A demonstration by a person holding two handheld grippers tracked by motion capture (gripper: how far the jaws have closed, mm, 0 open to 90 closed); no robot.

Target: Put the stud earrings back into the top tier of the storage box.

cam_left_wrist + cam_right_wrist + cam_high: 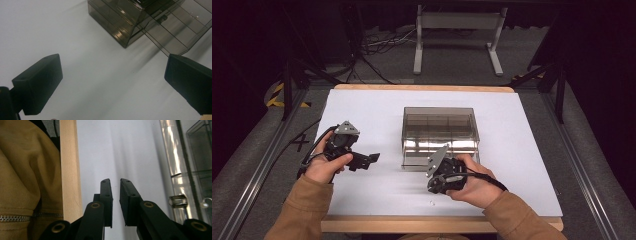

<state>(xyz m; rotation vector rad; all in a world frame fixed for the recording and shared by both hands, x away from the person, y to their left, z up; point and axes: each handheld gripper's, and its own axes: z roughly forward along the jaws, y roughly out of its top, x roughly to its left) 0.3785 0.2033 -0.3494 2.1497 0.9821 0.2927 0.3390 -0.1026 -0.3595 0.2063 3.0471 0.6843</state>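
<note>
Approaching the smoked clear plastic drawer box (439,136) at mid-table: your right gripper (115,185) sits at its front edge, jaws nearly together, gripping nothing. Your left gripper (112,77) waits wide apart, empty, over the matte white table (362,105). Next, likely catch the small clear knob (178,201); rigid, glossy, slippery walls.

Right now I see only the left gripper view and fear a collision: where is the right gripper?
Observer: In the high view, the right gripper is held at the near front edge of the smoky transparent plastic drawer box.
Operator: Holding anything?
Observer: No; its fingers stand nearly together, nothing between.
Operator: What's beside it?
Observer: The table's wooden edge and a tan sleeve.
</note>
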